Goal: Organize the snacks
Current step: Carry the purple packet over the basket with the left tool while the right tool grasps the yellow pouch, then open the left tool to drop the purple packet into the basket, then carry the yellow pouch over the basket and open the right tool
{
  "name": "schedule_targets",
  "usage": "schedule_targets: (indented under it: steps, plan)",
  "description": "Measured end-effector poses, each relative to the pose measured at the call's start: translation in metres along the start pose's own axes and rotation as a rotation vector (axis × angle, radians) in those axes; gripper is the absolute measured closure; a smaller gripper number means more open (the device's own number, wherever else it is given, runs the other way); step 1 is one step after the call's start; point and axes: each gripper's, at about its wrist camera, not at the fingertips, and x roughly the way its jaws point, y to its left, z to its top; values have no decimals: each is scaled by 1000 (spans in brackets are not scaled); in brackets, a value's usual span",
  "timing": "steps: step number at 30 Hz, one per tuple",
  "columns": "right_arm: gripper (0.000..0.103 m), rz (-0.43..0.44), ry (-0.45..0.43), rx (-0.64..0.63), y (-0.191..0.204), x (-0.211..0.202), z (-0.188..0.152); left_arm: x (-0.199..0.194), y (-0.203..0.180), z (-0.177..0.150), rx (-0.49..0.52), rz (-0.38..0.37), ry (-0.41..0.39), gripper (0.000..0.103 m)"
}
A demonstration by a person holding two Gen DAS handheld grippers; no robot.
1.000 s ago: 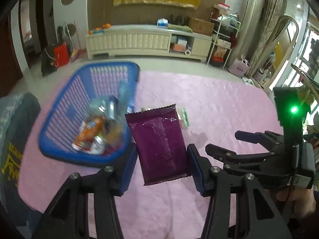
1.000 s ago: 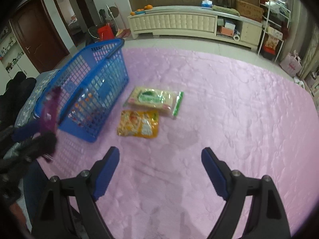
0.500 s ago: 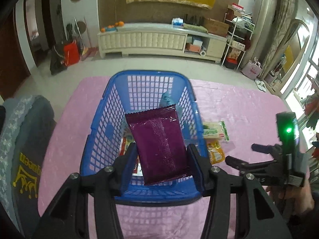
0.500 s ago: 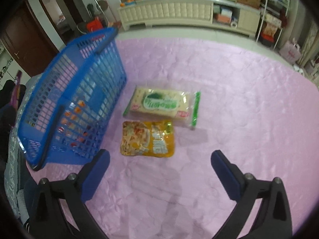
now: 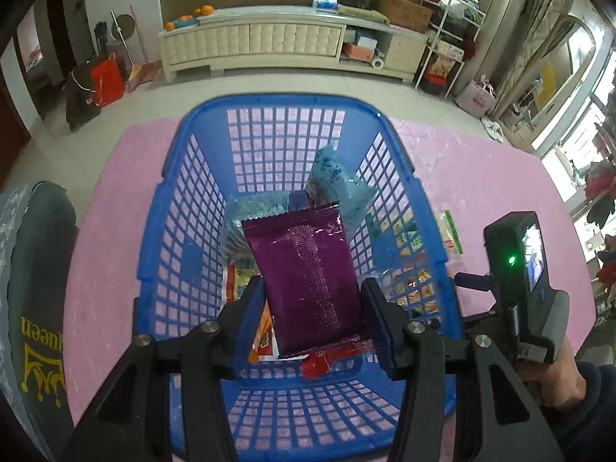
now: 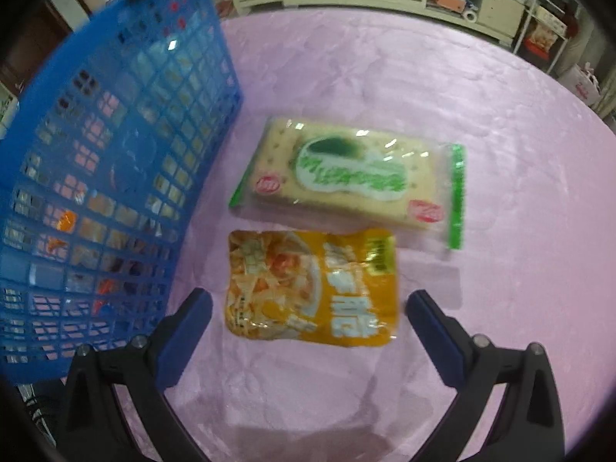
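Step in hand: dropping one snack into the basket while the other hand lines up the next pick.
Left gripper: bottom centre of the left wrist view, fingers partly closed and pressing both long edges of the purple packet.
Purple packet: held above the open blue basket, roughly over its middle, with other wrappers lying on the basket floor beneath it.
Next move, left: judged to need only a release, since the packet already hangs inside the rim line.
Right gripper: bottom of the right wrist view, fingers spread wide and holding nothing.
Yellow packet: flat on the pink cloth, its lower part between the two open fingers, no pad touching it.
Next move, right: judged to call for lowering onto the yellow packet, then closing across its width.
Green cracker pack: centre of the frame, just beyond the yellow packet, beside the basket wall at left.
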Motion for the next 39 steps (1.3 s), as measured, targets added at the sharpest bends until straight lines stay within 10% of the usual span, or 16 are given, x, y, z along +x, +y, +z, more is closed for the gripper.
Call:
schedule_targets:
  steps: [8,14,17,18,19,39]
  plan:
    - [0,-111,-27,-105,30,10,-6,18,5,7,8,-2,31,53]
    - [8,-109,-34,-125,43,7,-2,17,4,6,5,15,23,33]
    - [45,-103,-64,-150,49,-6,-5,16,7,5,-10,4,18,33]
    - [90,-103,-72,-159,53,-10,-6,15,8,3,-19,1,17,33]
    - [100,-114,-66,-160,54,-11,-7,15,9,3,-22,1,13,33]
    - [101,47,-174,-86,36,-91,-22,-36,-9,-18,-14,12,-89,33]
